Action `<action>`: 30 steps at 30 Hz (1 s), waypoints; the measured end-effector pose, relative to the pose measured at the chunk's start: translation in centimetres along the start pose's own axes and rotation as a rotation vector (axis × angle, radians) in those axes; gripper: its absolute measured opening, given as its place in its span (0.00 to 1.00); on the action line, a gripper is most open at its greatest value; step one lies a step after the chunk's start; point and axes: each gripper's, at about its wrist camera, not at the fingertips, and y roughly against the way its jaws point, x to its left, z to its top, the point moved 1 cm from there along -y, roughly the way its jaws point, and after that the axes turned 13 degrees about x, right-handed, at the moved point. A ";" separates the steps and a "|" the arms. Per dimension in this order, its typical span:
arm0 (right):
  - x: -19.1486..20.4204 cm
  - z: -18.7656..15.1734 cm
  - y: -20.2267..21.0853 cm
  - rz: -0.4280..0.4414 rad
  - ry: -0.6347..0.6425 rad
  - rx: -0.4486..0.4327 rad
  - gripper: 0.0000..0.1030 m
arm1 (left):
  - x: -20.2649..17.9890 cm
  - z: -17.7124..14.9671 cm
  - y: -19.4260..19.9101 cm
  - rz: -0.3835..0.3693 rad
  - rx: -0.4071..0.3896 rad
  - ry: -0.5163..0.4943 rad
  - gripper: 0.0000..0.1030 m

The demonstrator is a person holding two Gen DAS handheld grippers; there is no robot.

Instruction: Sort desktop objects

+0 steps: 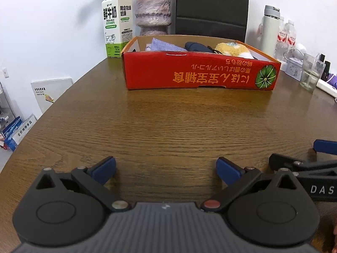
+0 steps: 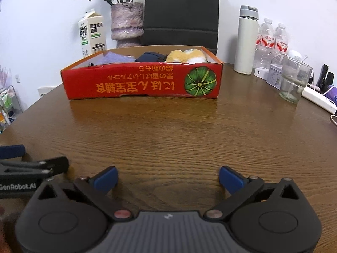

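Observation:
A red cardboard box [image 1: 200, 73] [image 2: 143, 82] stands at the middle back of the brown wooden table [image 1: 168, 122] [image 2: 168, 130]. Inside it lie a lilac cloth [image 1: 164, 46] [image 2: 117, 58], a dark blue object [image 1: 198, 46] [image 2: 150, 56] and a yellow and white plush toy [image 1: 232, 49] [image 2: 186, 55]. My left gripper [image 1: 166, 169] is open and empty, low over the near table. My right gripper [image 2: 168, 178] is open and empty beside it. Each gripper shows at the edge of the other's view.
A milk carton [image 1: 117, 25] [image 2: 92, 34] and a pink vase [image 1: 152, 10] [image 2: 126, 24] stand behind the box, before a black chair [image 1: 211, 6]. At the right are a white flask [image 2: 247, 40], water bottles [image 2: 271, 40], a glass [image 2: 294, 82] and a power strip [image 2: 318, 99].

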 end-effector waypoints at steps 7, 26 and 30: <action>0.1 -0.1 0.1 0.007 0.011 0.000 1.00 | -0.1 0.0 0.0 0.006 -0.003 0.005 1.00; 0.1 -0.1 0.1 0.013 0.019 0.000 1.00 | -0.1 0.0 0.0 0.006 -0.003 0.005 1.00; 0.1 -0.1 0.1 0.013 0.019 0.000 1.00 | -0.1 0.0 0.0 0.007 -0.003 0.004 1.00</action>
